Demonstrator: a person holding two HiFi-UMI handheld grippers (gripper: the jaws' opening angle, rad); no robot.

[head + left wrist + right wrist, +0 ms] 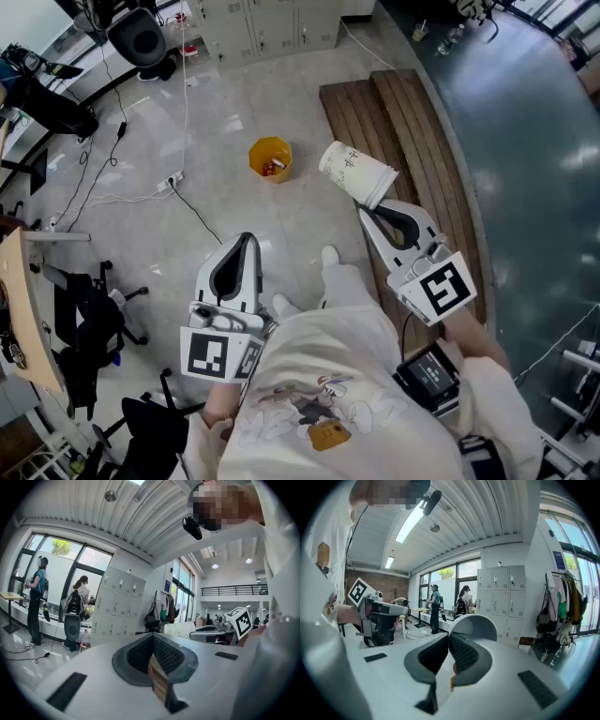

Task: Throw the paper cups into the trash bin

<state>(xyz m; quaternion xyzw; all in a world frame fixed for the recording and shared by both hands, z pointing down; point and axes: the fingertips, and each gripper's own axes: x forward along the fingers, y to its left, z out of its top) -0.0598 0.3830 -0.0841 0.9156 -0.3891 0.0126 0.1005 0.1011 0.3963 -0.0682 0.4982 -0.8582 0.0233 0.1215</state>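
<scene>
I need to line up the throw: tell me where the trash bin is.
In the head view the yellow trash bin stands on the floor, upper centre, left of the wooden bench and the paper cup in the right gripper.

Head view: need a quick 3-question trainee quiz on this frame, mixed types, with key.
1. True or false: the paper cup is already inside the orange bin.
2. Which gripper holds the cup? A) left gripper B) right gripper C) neither
3. Fill in: the left gripper's jaws are ___, with nothing between them.

Key: 1 false, the cup is held above the floor, apart from the bin; 2 B, pinched at its rim; 3 shut.
</scene>
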